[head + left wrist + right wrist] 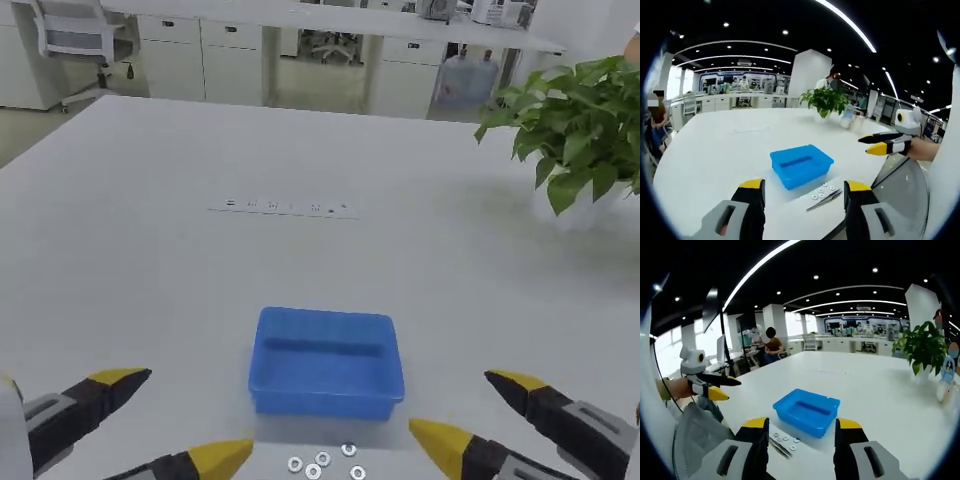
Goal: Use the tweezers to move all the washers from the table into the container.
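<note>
Where the white table runs back from the person, it meets an open office with white cabinets, an office chair, a big water bottle and, in the gripper views, long strip lights on a dark ceiling. A leafy potted plant stands on the table's far right side. Near the middle of the table lies a thin pale strip with small dark marks, too small to read. The blue container, a shallow rectangular tray, sits on the table near the person, its inside showing bare blue floor. The washers, a handful of small metal rings, lie on the table just beside the container's near wall. The tweezers lie flat right next to them, toward the table edge. The left gripper and the right gripper hover on either side of the washers, each with yellow-tipped jaws spread wide and gripping nothing.
</note>
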`<state>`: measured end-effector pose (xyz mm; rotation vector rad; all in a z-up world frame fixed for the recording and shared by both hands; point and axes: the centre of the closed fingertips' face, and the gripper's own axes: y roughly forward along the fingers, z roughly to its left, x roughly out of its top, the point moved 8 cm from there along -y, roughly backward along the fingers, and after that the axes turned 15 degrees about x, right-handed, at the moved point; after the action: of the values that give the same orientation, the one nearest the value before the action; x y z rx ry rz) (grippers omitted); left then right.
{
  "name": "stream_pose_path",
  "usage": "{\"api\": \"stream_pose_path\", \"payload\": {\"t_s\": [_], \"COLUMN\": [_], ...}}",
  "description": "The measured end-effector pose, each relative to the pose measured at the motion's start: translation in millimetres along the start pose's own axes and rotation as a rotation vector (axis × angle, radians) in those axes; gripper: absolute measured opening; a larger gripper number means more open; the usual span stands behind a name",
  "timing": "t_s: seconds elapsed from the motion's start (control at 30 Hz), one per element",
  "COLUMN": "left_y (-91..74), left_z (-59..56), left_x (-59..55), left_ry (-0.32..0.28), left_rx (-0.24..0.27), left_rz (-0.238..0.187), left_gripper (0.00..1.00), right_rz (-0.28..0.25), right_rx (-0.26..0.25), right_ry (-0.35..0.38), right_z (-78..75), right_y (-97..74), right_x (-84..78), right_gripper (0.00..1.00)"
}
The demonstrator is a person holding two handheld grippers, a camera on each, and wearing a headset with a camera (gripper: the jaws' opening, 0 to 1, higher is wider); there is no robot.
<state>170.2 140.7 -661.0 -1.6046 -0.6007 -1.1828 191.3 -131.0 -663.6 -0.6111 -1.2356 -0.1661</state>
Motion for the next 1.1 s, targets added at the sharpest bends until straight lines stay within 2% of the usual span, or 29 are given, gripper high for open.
{"api": "stream_pose_path", "payload": {"t_s": [0.03, 0.07, 0.13, 0.17, 0.2, 0.27, 0.3, 0.4, 0.47, 0.53, 0.57, 0.63, 0.7, 0.8, 0.87, 0.93, 1.03, 1.1], "left_y": [2.7, 6.5, 13.3, 16.1, 18.9, 26.6, 30.3, 39.1, 44.3, 51.6, 56.9, 65.9, 73.6, 86.9, 93.3, 96.7, 101.4, 101.7], "left_z": [-1.0, -2.8, -3.6, -4.6, -5.2, -3.9, -4.8, -8.3, -13.0, -16.7, -18.6, -21.5, -24.1, -26.6, -30.2, -31.9, -34.1, -37.2], "left_x": [-2.5, -7.0, -11.8, -14.0, -16.7, -25.6, -31.1, -39.9, -42.3, -46.0, -48.2, -51.4, -53.2, -53.8, -55.4, -58.4, -60.6, -57.8], "left_ry": [0.031, 0.071, 0.131, 0.145, 0.159, 0.212, 0.249, 0.324, 0.343, 0.381, 0.419, 0.476, 0.511, 0.597, 0.628, 0.669, 0.769, 0.755], "left_rx": [-0.023, -0.068, -0.107, -0.126, -0.142, -0.162, -0.178, -0.204, -0.228, -0.258, -0.274, -0.292, -0.305, -0.321, -0.353, -0.384, -0.404, -0.413], "left_rz": [0.025, 0.077, 0.126, 0.146, 0.167, 0.228, 0.274, 0.337, 0.349, 0.374, 0.388, 0.41, 0.423, 0.433, 0.436, 0.46, 0.472, 0.453], "left_gripper": [0.56, 0.53, 0.43, 0.41, 0.39, 0.35, 0.31, 0.25, 0.24, 0.19, 0.16, 0.13, 0.14, 0.14, 0.15, 0.17, 0.15, 0.11], "right_rz": [0.017, 0.04, 0.091, 0.1, 0.125, 0.175, 0.186, 0.247, 0.304, 0.342, 0.375, 0.405, 0.425, 0.448, 0.455, 0.456, 0.458, 0.462], "right_rx": [0.013, 0.037, 0.092, 0.096, 0.122, 0.162, 0.167, 0.212, 0.249, 0.263, 0.279, 0.293, 0.314, 0.32, 0.321, 0.324, 0.323, 0.324], "right_ry": [-0.008, -0.016, 0.002, 0.004, 0.007, 0.037, 0.034, 0.024, 0.011, -0.017, -0.034, -0.054, -0.05, -0.062, -0.065, -0.062, -0.056, -0.058], "right_z": [1.3, 3.1, 5.2, 5.0, 5.1, 5.1, 3.8, 4.4, 5.4, 4.5, 4.4, 3.2, 2.4, 0.0, -1.3, -2.8, -4.9, -5.9], "right_y": [2.1, 6.0, 12.6, 13.8, 17.9, 24.6, 27.3, 37.4, 43.5, 49.1, 52.7, 58.1, 61.8, 64.2, 64.2, 64.1, 63.7, 63.5], "right_x": [-2.5, -6.2, -14.2, -15.3, -19.4, -26.9, -28.8, -34.3, -38.2, -41.4, -44.2, -47.2, -50.8, -53.8, -54.6, -54.9, -55.5, -55.8], "right_gripper": [0.41, 0.35, 0.23, 0.18, 0.13, 0.1, 0.09, 0.09, 0.09, 0.09, 0.09, 0.09, 0.09, 0.1, 0.11, 0.11, 0.11, 0.11]}}
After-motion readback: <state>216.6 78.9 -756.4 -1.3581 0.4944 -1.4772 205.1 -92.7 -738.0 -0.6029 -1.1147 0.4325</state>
